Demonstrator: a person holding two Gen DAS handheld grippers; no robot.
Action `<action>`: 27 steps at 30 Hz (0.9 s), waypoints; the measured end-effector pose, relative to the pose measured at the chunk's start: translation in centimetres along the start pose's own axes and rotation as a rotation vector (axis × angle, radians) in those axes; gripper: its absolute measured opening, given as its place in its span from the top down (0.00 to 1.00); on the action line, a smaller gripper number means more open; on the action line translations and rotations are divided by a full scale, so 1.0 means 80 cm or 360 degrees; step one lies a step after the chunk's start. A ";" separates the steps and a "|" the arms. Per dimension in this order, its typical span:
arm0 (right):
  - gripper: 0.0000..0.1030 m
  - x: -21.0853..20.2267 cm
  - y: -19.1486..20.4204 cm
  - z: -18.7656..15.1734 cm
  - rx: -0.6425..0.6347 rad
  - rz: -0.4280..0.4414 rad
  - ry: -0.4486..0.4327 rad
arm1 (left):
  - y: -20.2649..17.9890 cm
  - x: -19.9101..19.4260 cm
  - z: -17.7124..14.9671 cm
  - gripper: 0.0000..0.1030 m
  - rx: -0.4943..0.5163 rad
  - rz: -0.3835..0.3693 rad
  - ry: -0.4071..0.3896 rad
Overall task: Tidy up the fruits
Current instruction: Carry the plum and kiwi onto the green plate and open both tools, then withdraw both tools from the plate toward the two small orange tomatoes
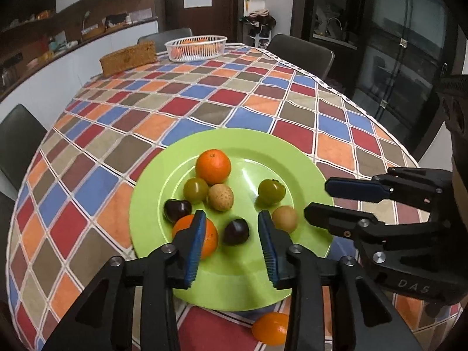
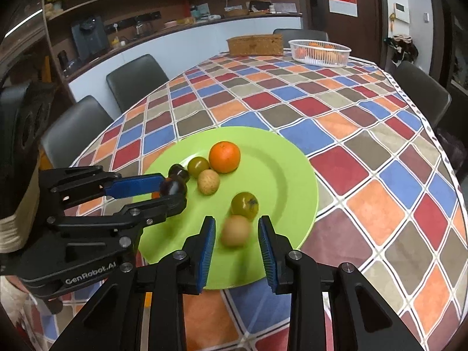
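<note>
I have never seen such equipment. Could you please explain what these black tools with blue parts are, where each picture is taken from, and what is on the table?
They are two hand-held grippers; a person holds one in each hand. Each carries a camera looking along its two blue-padded fingers. One picture comes from the left gripper, the other from the right gripper, so each also shows the other at its side.

On the checkered tablecloth lies a green plate with small fruits: two oranges, two green, two tan, two dark. One orange lies off the plate. A white basket stands far back.

Both grippers are open and hold nothing: a dark fruit lies between the left fingers, a tan fruit between the right.
</note>
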State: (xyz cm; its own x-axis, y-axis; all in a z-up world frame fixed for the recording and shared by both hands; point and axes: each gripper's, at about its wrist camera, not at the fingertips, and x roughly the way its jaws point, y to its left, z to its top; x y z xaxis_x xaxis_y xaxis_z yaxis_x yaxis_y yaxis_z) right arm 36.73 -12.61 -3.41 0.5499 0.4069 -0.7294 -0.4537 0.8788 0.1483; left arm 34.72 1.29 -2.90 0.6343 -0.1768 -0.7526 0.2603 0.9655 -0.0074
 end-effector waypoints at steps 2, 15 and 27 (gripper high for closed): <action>0.66 -0.005 -0.001 0.000 0.0010 -0.0009 -0.0014 | -0.001 -0.007 -0.001 0.65 0.0009 0.0015 -0.0018; 0.59 -0.087 0.029 -0.008 -0.0056 -0.0098 -0.0222 | -0.012 -0.100 -0.017 0.47 0.0031 0.0086 -0.0206; 0.44 -0.159 0.054 -0.034 0.0021 -0.0224 -0.0356 | -0.023 -0.167 -0.041 0.27 0.0059 0.0152 -0.0324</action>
State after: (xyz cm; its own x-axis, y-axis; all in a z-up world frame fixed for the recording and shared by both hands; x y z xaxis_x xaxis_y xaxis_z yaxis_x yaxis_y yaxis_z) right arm 25.85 -14.64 4.72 0.7490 0.3245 -0.5777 -0.3537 0.9331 0.0656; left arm 23.38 2.51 5.03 0.7902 -0.1234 -0.6003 0.2161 0.9727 0.0845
